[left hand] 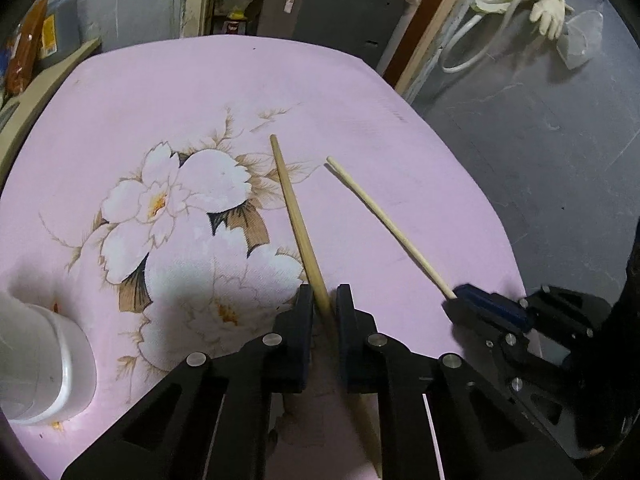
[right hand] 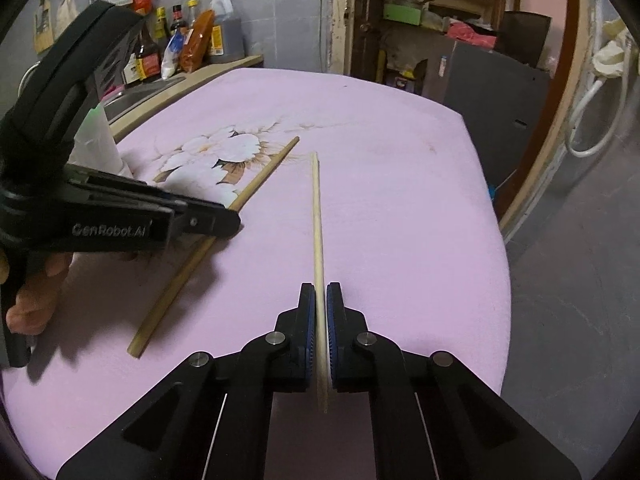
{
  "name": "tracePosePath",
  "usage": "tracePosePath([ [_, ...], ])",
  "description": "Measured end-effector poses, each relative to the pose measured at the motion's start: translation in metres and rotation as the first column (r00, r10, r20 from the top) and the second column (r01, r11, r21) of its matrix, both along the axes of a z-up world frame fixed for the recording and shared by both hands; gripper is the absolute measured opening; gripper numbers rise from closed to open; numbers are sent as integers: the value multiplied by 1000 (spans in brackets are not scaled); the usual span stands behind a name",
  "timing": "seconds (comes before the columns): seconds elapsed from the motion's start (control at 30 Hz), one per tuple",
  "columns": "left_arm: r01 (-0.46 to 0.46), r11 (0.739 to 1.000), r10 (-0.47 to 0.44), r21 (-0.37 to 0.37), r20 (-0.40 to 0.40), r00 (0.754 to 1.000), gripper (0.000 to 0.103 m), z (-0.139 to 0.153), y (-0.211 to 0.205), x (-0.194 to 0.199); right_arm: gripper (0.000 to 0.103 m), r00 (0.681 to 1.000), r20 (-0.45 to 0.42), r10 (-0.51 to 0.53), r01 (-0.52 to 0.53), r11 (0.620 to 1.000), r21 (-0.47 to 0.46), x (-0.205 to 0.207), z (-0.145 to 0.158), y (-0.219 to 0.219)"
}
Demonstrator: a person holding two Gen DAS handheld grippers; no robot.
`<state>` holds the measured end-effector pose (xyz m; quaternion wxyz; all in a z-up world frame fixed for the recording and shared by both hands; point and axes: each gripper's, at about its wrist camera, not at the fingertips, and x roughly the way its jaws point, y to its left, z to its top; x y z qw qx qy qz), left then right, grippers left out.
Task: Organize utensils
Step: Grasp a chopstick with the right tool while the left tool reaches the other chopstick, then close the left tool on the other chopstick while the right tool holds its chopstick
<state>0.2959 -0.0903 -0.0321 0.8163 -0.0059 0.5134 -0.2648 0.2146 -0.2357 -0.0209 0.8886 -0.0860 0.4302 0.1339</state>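
Wooden chopsticks each got pinched near one end: left hand-held gripper (left hand: 325, 300) clamped the thicker chopstick (left hand: 294, 210), right hand-held gripper (right hand: 320, 304) the thinner chopstick (right hand: 317, 216), tips resting on the pink bench (right hand: 400, 184), probably to pair them.

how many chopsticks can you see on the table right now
2. One chopstick sits between the left tool's pads; the other chopstick is clamped in the right tool. None seems hidden.
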Motion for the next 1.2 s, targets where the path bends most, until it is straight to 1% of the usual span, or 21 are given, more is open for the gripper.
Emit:
tracePosePath([
  [0.23, -12, 1000, 12, -12, -16, 1000, 7, 2, 18, -12, 6, 998, -52, 40, -38, 999, 28, 27, 0, 7],
  [0.5, -7, 1000, 7, 22, -18, 1000, 7, 6, 19, -19, 6, 985, -151, 86, -77, 995, 64, 62, -6, 22],
  [0.6, -4, 999, 5, 37, -14, 1000, 7, 6, 15, -20, 6, 981, -174, 88, -78, 995, 65, 66, -6, 23],
  [0.67, -10, 999, 10, 40, -1, 1000, 7, 7, 15, -23, 3, 982, -173, 77, -66, 996, 68, 65, -5, 22],
  [0.73, -19, 1000, 19, 22, 3, 1000, 6, 6, 17, -28, 2, 986, -153, 64, -51, 995, 85, 61, -4, 21],
  [0.8, -26, 1000, 26, 2, 4, 1000, 5, 6, 21, -33, 2, 992, -120, 46, -29, 989, 143, 51, -2, 15],
  [0.93, -52, 999, 52, -12, 16, 999, 4, 12, 32, -44, 2, 998, -58, 20, -5, 969, 245, 29, 5, 6],
  [1.0, -67, 997, 68, -43, 30, 997, 4, 18, 41, -52, 2, 1000, 1, 6, -6, 957, 291, 14, 12, 2],
  [1.03, -73, 996, 76, -58, 45, 996, 4, 21, 44, -56, 2, 1000, 22, 2, -9, 953, 302, 9, 15, 3],
  [1.1, -81, 993, 88, -89, 83, 993, 4, 29, 51, -66, 2, 995, 95, -13, -18, 945, 326, -5, 25, 1],
  [1.13, -83, 991, 95, -106, 108, 990, 4, 33, 55, -72, 2, 993, 119, -18, -22, 943, 331, -9, 28, 2],
  [1.2, -88, 986, 113, -140, 175, 978, 4, 41, 57, -82, 2, 978, 204, -37, -36, 939, 342, -21, 38, 3],
])
